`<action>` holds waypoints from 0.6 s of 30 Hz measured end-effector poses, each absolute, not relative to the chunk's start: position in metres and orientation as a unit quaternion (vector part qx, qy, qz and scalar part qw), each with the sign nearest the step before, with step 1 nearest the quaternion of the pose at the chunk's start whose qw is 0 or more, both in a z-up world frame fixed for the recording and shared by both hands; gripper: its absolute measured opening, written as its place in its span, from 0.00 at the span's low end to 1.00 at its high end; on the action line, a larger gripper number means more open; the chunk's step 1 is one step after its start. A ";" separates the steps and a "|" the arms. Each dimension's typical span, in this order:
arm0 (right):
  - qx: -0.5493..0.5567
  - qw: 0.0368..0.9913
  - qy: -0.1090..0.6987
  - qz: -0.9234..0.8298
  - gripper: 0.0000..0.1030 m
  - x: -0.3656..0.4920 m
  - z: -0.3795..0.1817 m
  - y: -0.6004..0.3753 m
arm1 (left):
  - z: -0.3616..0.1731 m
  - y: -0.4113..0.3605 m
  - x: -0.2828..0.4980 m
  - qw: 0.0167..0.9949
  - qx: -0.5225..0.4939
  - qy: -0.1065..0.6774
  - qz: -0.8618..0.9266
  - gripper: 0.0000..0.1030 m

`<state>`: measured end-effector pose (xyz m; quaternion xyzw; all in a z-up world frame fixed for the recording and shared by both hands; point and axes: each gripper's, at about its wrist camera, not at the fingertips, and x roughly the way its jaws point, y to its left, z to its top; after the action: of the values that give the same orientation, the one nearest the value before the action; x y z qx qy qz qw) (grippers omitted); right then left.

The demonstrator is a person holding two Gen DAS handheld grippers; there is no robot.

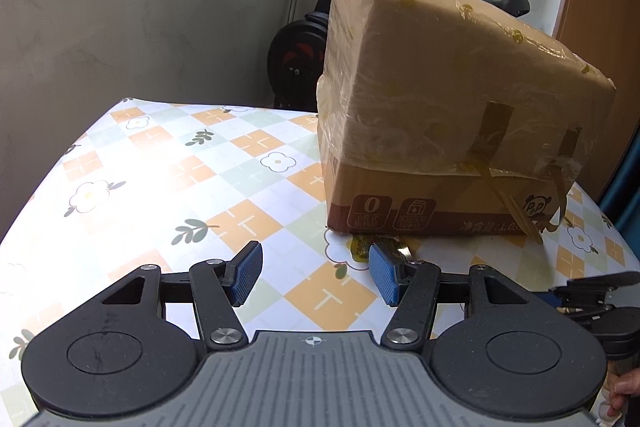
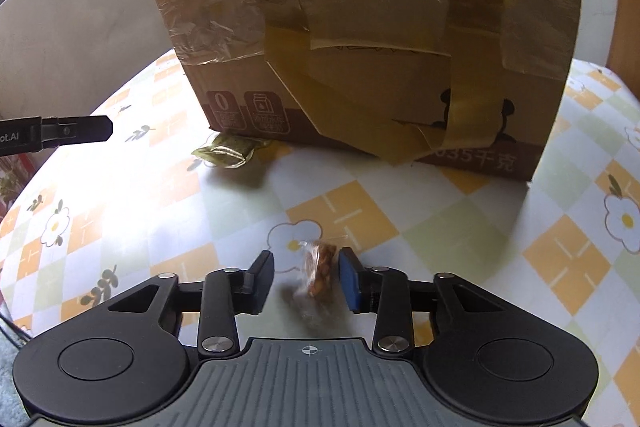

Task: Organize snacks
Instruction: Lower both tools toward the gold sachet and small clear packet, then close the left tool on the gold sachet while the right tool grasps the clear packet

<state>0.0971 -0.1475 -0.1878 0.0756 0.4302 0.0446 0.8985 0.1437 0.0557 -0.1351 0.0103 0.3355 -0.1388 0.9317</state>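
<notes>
My right gripper [image 2: 306,277] points down at the table [image 2: 460,227], not far from its near edge. Its jaws stand narrow but not yet pressed together. A small clear snack packet [image 2: 320,267] with brown pieces inside is between them. It seems to touch the blue pad on one side, and on the other side I see a gap to the finger. The packet is blurred, so I cannot tell if it lies on the cloth or hangs a little above it.

My left gripper [image 1: 316,273] is released, with nothing between its pads. It hovers over the table in front of the cardboard box [image 2: 360,27]. A second packet, green and gold [image 2: 226,153], lies at the foot of the box, touching its front wall near one lower corner.

My worries from here:
- The clear packet sits off-centre in the jaws. If I close now, one pad may push it sideways and it may turn or slip out.
- The wrapper looks smooth and thin, so a grip on the edge only can lose it when I lift.
- If I clench hard, the pieces inside may break.
- A loose tape strip [image 2: 400,143] hangs from the box to the cloth and could stick to a finger that passes near.
- If the left gripper comes flat at the green packet, it may push it under the box.
</notes>
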 end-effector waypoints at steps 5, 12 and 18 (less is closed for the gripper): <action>0.025 0.910 0.412 0.051 0.20 0.103 -0.189 -0.151 | -0.142 0.049 0.148 0.927 0.013 0.347 -0.138 0.60; 0.039 0.927 0.371 0.038 0.21 0.093 -0.196 -0.175 | -0.161 0.018 0.168 0.916 0.027 0.371 -0.151 0.60; 0.034 0.933 0.355 0.042 0.21 0.088 -0.198 -0.178 | -0.181 -0.019 0.192 0.910 0.055 0.379 -0.158 0.71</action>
<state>0.0876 -0.1775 -0.1984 0.0340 0.3549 0.0417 0.9334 0.1925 -0.0187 -0.1808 0.0546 0.3787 -0.1581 0.9103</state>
